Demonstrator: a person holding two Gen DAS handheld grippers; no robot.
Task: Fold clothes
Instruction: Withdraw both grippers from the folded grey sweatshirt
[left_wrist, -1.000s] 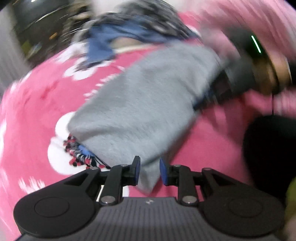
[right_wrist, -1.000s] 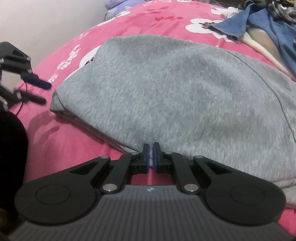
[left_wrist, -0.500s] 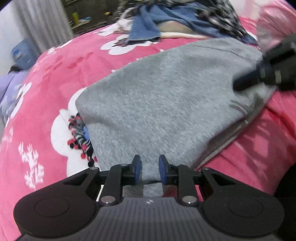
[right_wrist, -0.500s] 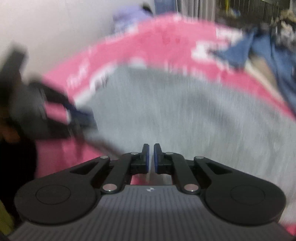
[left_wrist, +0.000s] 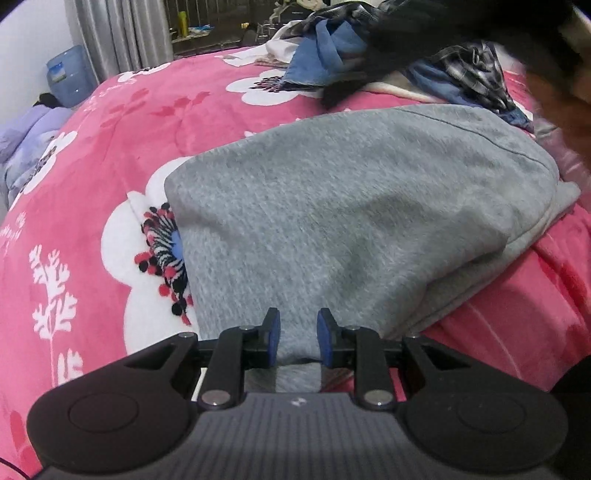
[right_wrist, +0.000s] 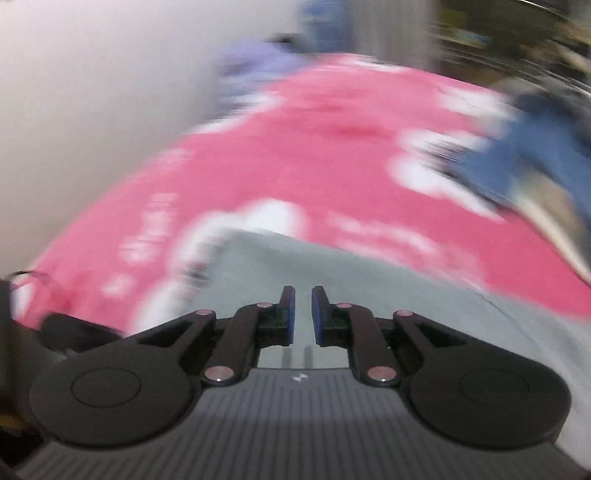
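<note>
A grey sweatshirt-like garment (left_wrist: 351, 206) lies folded on the pink flowered blanket (left_wrist: 110, 147). My left gripper (left_wrist: 297, 334) is at its near edge, shut on a bunch of the grey fabric, which fills the gap between the blue pads and runs under the fingers. In the blurred right wrist view, my right gripper (right_wrist: 303, 314) hangs above the grey garment (right_wrist: 369, 295). Its jaws are opening a little and nothing is between them. A dark blurred shape (left_wrist: 424, 44) at the top right of the left wrist view is that gripper with the hand holding it.
A pile of other clothes, blue denim (left_wrist: 325, 59) and plaid (left_wrist: 476, 74), lies at the far side of the bed. A lilac bundle (left_wrist: 26, 136) and a blue water jug (left_wrist: 68, 74) are at the far left by grey curtains. A pale wall (right_wrist: 92, 92) runs along the bed's left side.
The left gripper sank and rolled level, still holding the grey fabric. The right gripper left the garment's right edge, swung up and across toward the far pile, and its jaws parted slightly.
</note>
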